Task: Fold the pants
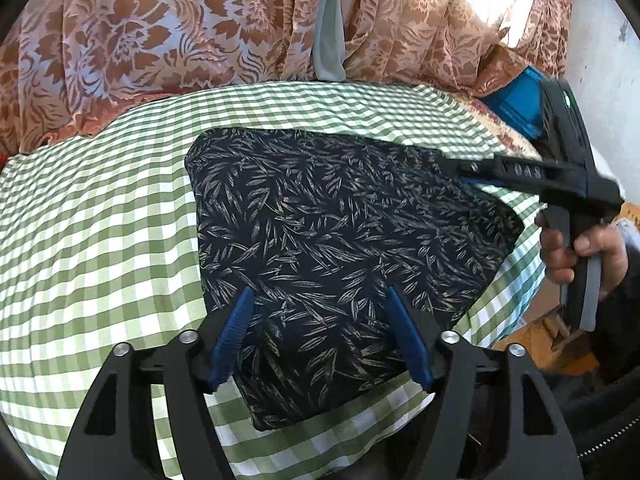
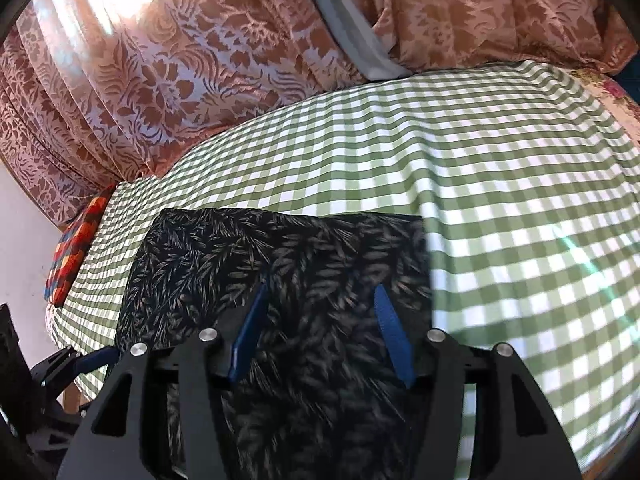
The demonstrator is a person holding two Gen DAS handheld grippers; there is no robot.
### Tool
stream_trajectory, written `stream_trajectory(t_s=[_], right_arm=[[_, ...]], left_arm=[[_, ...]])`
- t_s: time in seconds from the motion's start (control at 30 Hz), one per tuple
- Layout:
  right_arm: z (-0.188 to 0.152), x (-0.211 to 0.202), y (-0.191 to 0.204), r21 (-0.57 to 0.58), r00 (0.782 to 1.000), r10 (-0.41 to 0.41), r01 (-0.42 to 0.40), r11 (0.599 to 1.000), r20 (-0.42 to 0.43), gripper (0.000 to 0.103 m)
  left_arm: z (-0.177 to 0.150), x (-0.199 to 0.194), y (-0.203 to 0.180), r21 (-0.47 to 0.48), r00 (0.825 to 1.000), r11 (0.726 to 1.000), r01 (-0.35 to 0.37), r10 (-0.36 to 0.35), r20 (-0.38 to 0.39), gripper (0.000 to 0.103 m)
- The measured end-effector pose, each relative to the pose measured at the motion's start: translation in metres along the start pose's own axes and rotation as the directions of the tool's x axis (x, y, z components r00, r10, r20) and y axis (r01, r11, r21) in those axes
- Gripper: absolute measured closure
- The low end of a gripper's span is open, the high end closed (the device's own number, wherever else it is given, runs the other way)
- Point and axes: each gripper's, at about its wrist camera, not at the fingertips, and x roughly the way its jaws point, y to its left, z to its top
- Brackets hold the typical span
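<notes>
The pants [image 1: 320,232], dark with a pale leaf print, lie folded into a flat rectangle on the green-and-white checked cloth [image 1: 100,240]. My left gripper [image 1: 319,292] hovers over their near edge, blue fingers [image 1: 236,336] spread apart with only flat cloth between them. In the left wrist view my right gripper [image 1: 456,172] reaches in from the right to the pants' far right edge, held by a hand [image 1: 580,252]. In the right wrist view, the right gripper [image 2: 321,285] stands open above the blurred pants [image 2: 280,248]. The left gripper's black frame [image 2: 76,364] shows at lower left.
A pink floral curtain [image 1: 160,32] hangs along the back of the checked surface [image 2: 500,200]. A blue box [image 1: 516,108] sits at the far right corner. A red-and-blue patterned cushion [image 2: 76,256] lies at the left end, beside a white wall [image 2: 20,240].
</notes>
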Motion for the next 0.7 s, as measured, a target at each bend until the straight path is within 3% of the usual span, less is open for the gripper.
stream_trajectory(t_s=[0.13, 0.3, 0.6, 0.7], right_arm=[[-0.008, -0.011, -0.011, 0.008, 1.0, -0.004, 0.004, 1.0, -0.003, 0.04], [-0.019, -0.013, -0.034, 0.07, 0.997, 0.063, -0.06, 0.996, -0.035, 0.034], [-0.039, -0.005, -0.055, 0.137, 0.975, 0.206, -0.194, 0.972, -0.085, 0.037], [-0.042, -0.001, -0.064, 0.149, 0.959, 0.263, -0.246, 0.958, -0.106, 0.037]], left_arm=[[0.006, -0.016, 0.035, -0.154, 0.995, 0.984, 0.088, -0.08, 0.061, 0.035], [0.008, -0.008, 0.099, -0.403, 0.986, 0.9, 0.166, -0.146, 0.08, 0.035], [0.009, 0.049, 0.109, -0.534, 0.936, 0.785, 0.312, -0.35, 0.033, 0.035], [0.01, 0.058, 0.103, -0.529, 0.925, 0.779, 0.336, -0.379, 0.03, 0.035]])
